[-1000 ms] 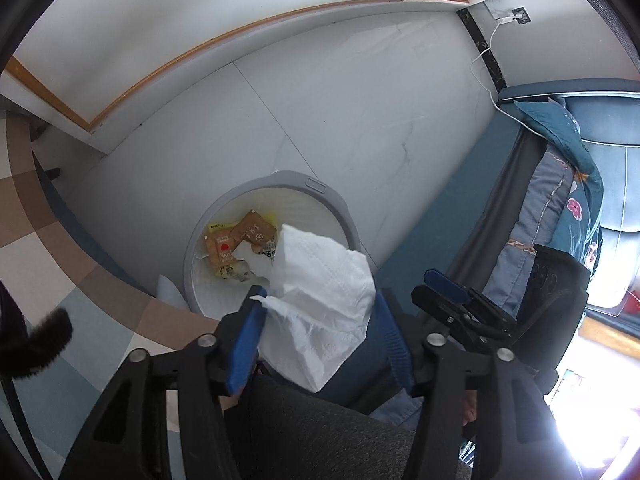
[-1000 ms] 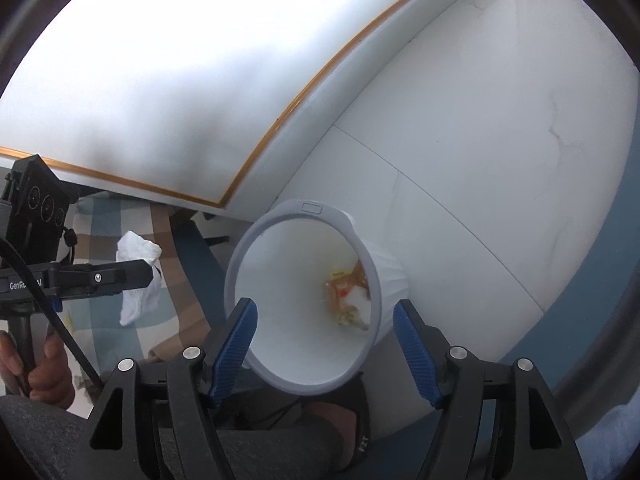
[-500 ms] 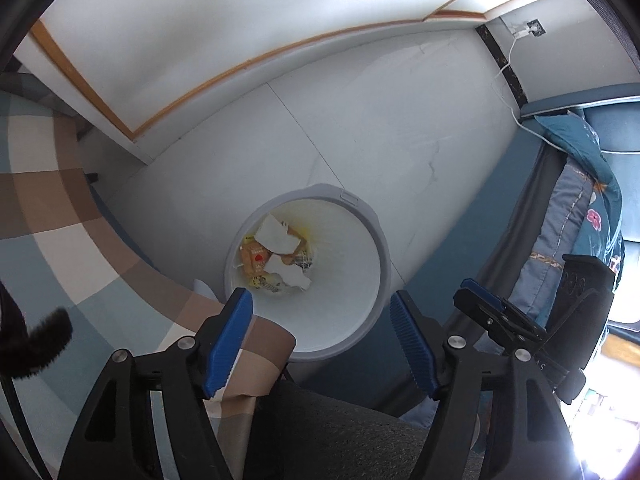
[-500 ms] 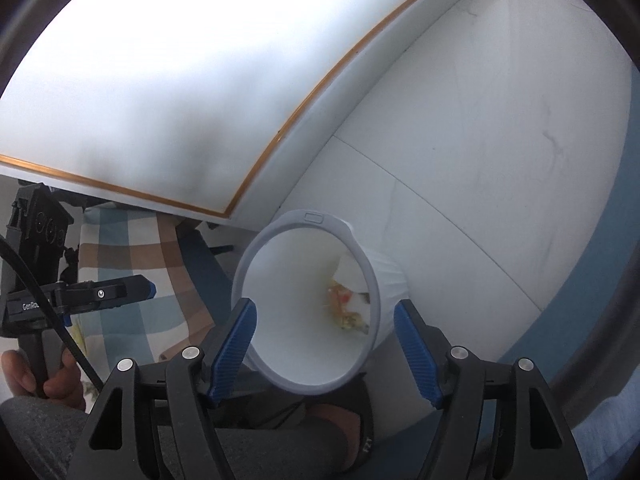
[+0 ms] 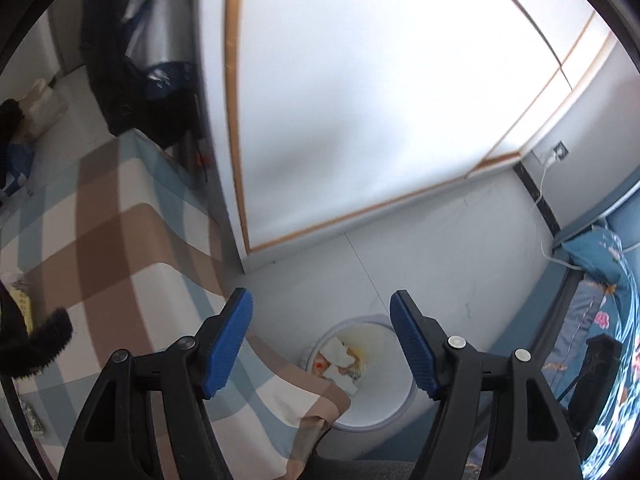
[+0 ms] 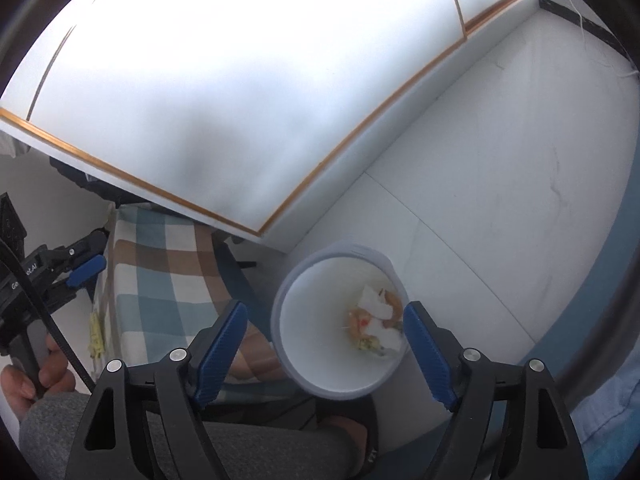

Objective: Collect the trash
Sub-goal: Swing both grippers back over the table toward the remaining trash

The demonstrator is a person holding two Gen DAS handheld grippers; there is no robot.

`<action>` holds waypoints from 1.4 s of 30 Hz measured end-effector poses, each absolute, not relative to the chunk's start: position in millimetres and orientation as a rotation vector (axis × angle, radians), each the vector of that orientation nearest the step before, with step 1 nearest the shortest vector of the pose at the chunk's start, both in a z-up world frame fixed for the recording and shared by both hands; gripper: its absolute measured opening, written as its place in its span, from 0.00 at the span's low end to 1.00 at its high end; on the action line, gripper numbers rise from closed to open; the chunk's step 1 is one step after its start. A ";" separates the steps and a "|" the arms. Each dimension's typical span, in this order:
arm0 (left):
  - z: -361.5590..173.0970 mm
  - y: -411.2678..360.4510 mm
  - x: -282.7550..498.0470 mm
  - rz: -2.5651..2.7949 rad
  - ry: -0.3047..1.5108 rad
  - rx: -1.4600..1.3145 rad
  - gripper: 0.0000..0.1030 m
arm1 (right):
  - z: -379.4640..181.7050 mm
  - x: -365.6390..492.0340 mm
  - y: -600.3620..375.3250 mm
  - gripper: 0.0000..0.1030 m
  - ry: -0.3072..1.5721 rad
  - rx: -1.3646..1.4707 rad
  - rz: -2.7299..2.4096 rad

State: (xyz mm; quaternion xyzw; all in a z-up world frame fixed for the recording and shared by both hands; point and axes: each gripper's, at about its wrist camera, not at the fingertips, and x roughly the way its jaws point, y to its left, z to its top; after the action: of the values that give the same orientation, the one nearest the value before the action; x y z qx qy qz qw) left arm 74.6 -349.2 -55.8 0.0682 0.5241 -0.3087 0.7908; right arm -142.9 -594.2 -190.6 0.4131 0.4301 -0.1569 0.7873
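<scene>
A pale grey trash bin (image 5: 378, 426) stands on the white floor, low between the fingers of my left gripper (image 5: 322, 298). Crumpled white tissue (image 5: 335, 351) and orange wrappers lie in its bottom. My left gripper is open and empty, held well above the bin. In the right wrist view the bin (image 6: 310, 344) sits below my right gripper (image 6: 326, 308), whose jaws are opening with nothing between them. The tissue (image 6: 374, 301) lies on the wrappers (image 6: 358, 322). A yellow wrapper (image 6: 94, 332) lies on the plaid table (image 6: 160, 280), near the left gripper's blue pad (image 6: 86, 270).
The plaid-covered table (image 5: 120, 240) fills the left, its corner overhanging the bin. A white cabinet with wood trim (image 5: 360, 120) stands behind. Blue bedding (image 5: 600, 276) and a cable (image 5: 540, 196) are at the right. A grey trouser leg (image 6: 240, 452) and a foot (image 6: 352, 434) are beside the bin.
My left gripper let go of the white tissue, which now lies in the bin. It then rose and tipped up towards the table. The right gripper rose a little and its jaws widened.
</scene>
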 end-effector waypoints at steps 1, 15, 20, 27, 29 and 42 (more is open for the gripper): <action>-50.4 -343.4 73.0 -0.647 1.107 0.132 0.66 | -182.6 -141.4 -590.5 0.78 0.909 0.883 -0.338; 34.1 -214.7 71.7 -0.452 0.826 -0.081 0.74 | -42.1 -91.5 -508.5 0.82 0.655 0.598 -0.208; 52.4 -169.7 72.3 -0.390 0.737 -0.125 0.79 | 4.9 -81.1 -465.0 0.84 0.557 0.528 -0.149; 59.7 -115.9 73.0 -0.297 0.655 -0.123 0.87 | 41.8 -61.3 -390.5 0.92 0.468 0.441 -0.029; 58.7 -100.3 74.7 -0.274 0.642 -0.131 0.87 | 45.8 -52.7 -365.7 0.93 0.464 0.406 0.002; 21.6 0.8 98.9 -0.104 0.659 -0.142 0.87 | 18.4 -1.7 -259.7 0.94 0.581 0.324 0.177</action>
State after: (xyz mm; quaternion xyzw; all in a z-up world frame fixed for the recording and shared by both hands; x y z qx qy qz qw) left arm 98.9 0.8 21.6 -0.0698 0.3229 -0.0509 0.9425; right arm -1.7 -259.7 18.4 0.1587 0.2848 0.0869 0.9413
